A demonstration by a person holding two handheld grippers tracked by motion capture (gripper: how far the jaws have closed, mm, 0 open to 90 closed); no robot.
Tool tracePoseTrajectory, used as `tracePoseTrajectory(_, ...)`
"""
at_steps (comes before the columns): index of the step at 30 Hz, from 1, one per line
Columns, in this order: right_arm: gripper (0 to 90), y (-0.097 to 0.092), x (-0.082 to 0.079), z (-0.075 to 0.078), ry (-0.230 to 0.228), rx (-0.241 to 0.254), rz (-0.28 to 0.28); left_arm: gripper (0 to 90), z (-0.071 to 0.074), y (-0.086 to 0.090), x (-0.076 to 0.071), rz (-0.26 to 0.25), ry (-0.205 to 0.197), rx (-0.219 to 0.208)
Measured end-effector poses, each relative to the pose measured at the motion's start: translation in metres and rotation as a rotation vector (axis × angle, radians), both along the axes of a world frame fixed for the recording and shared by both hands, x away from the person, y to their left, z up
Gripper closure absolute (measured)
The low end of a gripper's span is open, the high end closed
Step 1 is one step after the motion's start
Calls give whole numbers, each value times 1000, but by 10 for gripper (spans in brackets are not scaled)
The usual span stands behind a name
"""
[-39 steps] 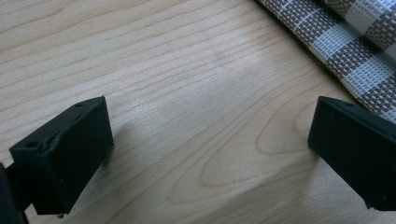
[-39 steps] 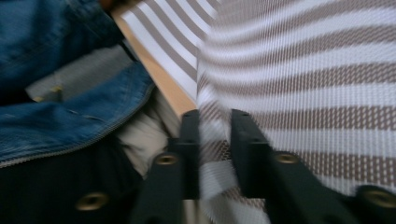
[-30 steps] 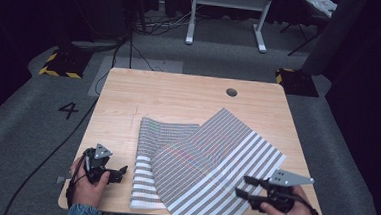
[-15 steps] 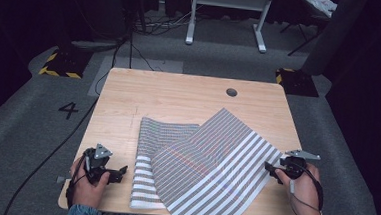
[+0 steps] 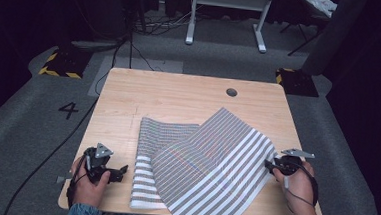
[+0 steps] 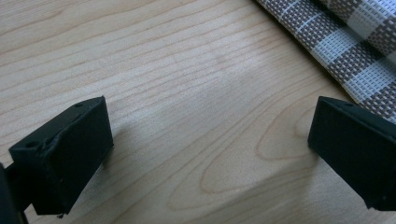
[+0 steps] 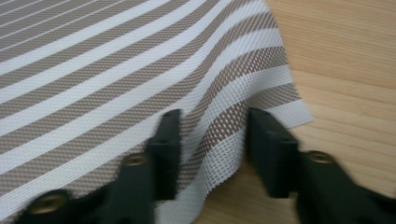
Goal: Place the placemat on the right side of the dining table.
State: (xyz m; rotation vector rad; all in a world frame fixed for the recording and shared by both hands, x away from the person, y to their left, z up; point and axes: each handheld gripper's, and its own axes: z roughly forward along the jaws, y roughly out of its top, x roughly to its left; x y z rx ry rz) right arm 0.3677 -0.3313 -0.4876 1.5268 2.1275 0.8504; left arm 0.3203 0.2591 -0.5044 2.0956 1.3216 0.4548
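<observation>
A brown-and-white striped cloth (image 5: 210, 159) lies partly folded on the wooden table (image 5: 179, 97), its upper layer slanting toward the front edge. My right gripper (image 5: 271, 165) is at the cloth's right corner. In the right gripper view its jaws (image 7: 212, 140) have just been closing, and the cloth's edge (image 7: 224, 126) humps up between the pads, squeezed by them. My left gripper (image 5: 122, 172) rests at the front left of the table, open, over bare wood. In the left gripper view (image 6: 210, 140) the cloth's edge (image 6: 355, 42) lies just beyond its right jaw.
A round cable hole (image 5: 231, 92) sits in the table's far right part. On the floor beyond stand a white frame's legs (image 5: 226, 19), loose cables (image 5: 131, 54) and yellow-black striped blocks (image 5: 61, 64). A painted number 4 (image 5: 69, 109) marks the floor at left.
My right hand has moved from the front edge out to the cloth's right corner and sunk to the table. Its jaws have closed onto the edge. The left hand has kept still.
</observation>
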Motion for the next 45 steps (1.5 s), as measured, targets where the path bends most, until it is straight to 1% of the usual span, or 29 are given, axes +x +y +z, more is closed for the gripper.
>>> tracePoseTrajectory(2, 846, 4, -1, 0, -2, -9, 41, 1, 0, 0, 0, 0, 0, 0)
tracePoseTrajectory(3, 857, 5, -1, 1, -6, -25, 56, 1, 0, 0, 0, 2, -1, -3)
tracePoseTrajectory(5, 873, 4, 0, 3, -1, -18, 67, 1, 0, 0, 0, 0, -2, -5)
tracePoseTrajectory(6, 877, 3, 0, 5, -16, -19, 73, 1, 0, 0, 0, 1, -1, -2)
tracePoseTrajectory(7, 880, 2, 0, 8, -41, -13, 77, 1, 0, 0, 1, 0, 0, -2)
tracePoseTrajectory(9, 883, -1, 1, 20, -91, -14, 71, 1, -1, 0, 2, -6, -3, -9)
tracePoseTrajectory(11, 885, -5, 5, 32, -137, -13, 70, 1, 0, 0, 2, -8, -3, -2)
tracePoseTrajectory(12, 885, -8, 8, 39, -159, -24, 67, 1, 0, 0, 2, -5, -3, -1)
tracePoseTrajectory(16, 885, -17, 28, 58, -218, -63, 38, 1, 0, 0, 2, -8, -2, -4)
tracePoseTrajectory(18, 884, -21, 41, 64, -234, -88, 28, 1, 0, 0, 2, -8, -2, -4)
tracePoseTrajectory(20, 884, -23, 55, 69, -252, -129, 23, 1, 0, 0, 2, -8, -2, -3)
tracePoseTrajectory(21, 884, -24, 62, 70, -262, -147, 21, 1, 0, 0, 2, -9, -2, -4)
tracePoseTrajectory(24, 883, -26, 84, 72, -264, -212, 15, 1, 0, 0, 2, -6, -4, -3)
tracePoseTrajectory(26, 881, -29, 98, 72, -259, -238, 6, 1, 0, 0, 2, -7, -4, -4)
tracePoseTrajectory(27, 876, -30, 104, 71, -264, -249, 7, 1, 0, 0, 2, -8, -3, -3)
tracePoseTrajectory(28, 864, -31, 108, 70, -273, -259, 7, 1, 0, 0, 2, -8, -2, -3)
tracePoseTrajectory(29, 813, -34, 113, 68, -289, -269, -5, 1, 0, 0, 2, -8, -2, -3)
tracePoseTrajectory(30, 739, -37, 115, 66, -306, -264, -23, 1, 0, 0, 2, -8, -2, -4)
tracePoseTrajectory(31, 644, -40, 118, 63, -338, -249, -31, 1, 0, 0, 2, -8, -2, -4)
tracePoseTrajectory(32, 581, -43, 118, 60, -368, -232, -39, 1, 0, 0, 2, -8, -2, -3)
tracePoseTrajectory(33, 561, -46, 116, 59, -385, -223, -47, 1, 0, 0, 2, -8, -2, -3)
tracePoseTrajectory(34, 530, -47, 112, 57, -393, -198, -53, 1, 0, 0, 2, -8, -2, -4)
tracePoseTrajectory(38, 487, -43, 94, 56, -379, -122, -29, 1, 0, 0, 2, -7, -2, -2)
tracePoseTrajectory(39, 477, -41, 89, 57, -369, -98, -13, 1, 0, 0, 2, -7, -2, -1)
tracePoseTrajectory(40, 477, -36, 82, 59, -357, -53, -2, 1, 0, 0, 2, -6, -2, -1)
tracePoseTrajectory(41, 475, -31, 75, 60, -349, -29, 11, 1, 0, 0, 2, -7, -2, -2)
tracePoseTrajectory(42, 464, -26, 68, 62, -333, -20, 32, 1, 0, 0, 2, -7, -3, -3)
tracePoseTrajectory(44, 444, -13, 54, 64, -287, 15, 80, 1, 0, 0, 2, -6, -2, -1)
tracePoseTrajectory(45, 444, -5, 47, 64, -261, 41, 102, 1, 0, 0, 2, -7, -2, -3)
